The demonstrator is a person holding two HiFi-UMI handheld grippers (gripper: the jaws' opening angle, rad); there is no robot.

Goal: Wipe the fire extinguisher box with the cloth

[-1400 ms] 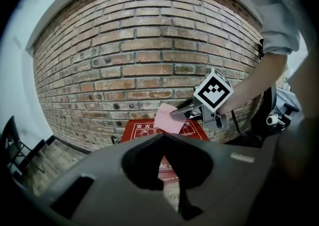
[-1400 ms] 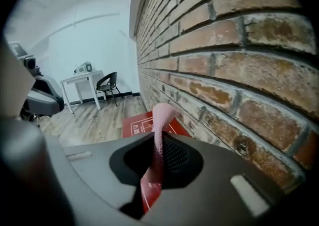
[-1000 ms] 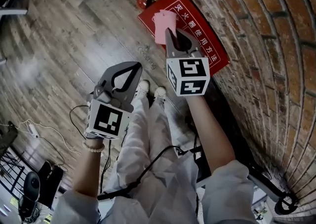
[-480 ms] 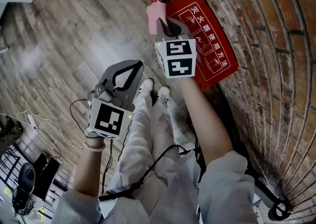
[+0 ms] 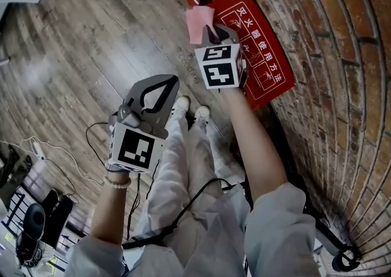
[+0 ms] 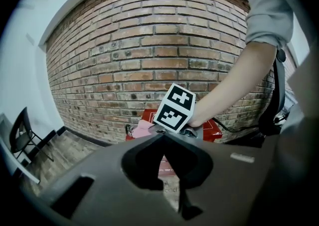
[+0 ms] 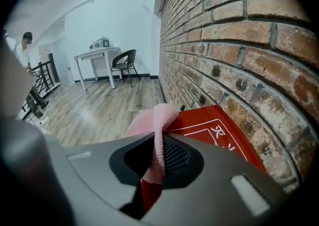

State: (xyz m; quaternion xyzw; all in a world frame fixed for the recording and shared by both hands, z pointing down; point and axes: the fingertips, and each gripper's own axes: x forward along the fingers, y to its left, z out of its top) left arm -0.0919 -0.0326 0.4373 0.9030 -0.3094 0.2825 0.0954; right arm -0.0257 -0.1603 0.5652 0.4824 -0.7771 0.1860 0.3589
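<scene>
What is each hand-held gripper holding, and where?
Right hand-held gripper pinches the pink cloth along a bunched fold; left hand-held gripper is shut, holding nothing.

Indoor office or studio space: exposed red brick wall (image 7: 239,30) on the right, grey-brown wood plank floor (image 5: 91,43), white painted far wall (image 7: 130,23), white desk (image 7: 97,54) with black chair (image 7: 124,63) far off, red fire extinguisher box (image 5: 259,55) against the bricks.

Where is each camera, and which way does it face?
Head view: on the person's head, looking steeply down at forearms, legs, wooden floor.
Left gripper view: on the left gripper, facing the brick wall past its shut jaws; right forearm shows.
Right gripper view: on the right gripper, looking along the wall; jaws pinch pink cloth.
All show the red box.
</scene>
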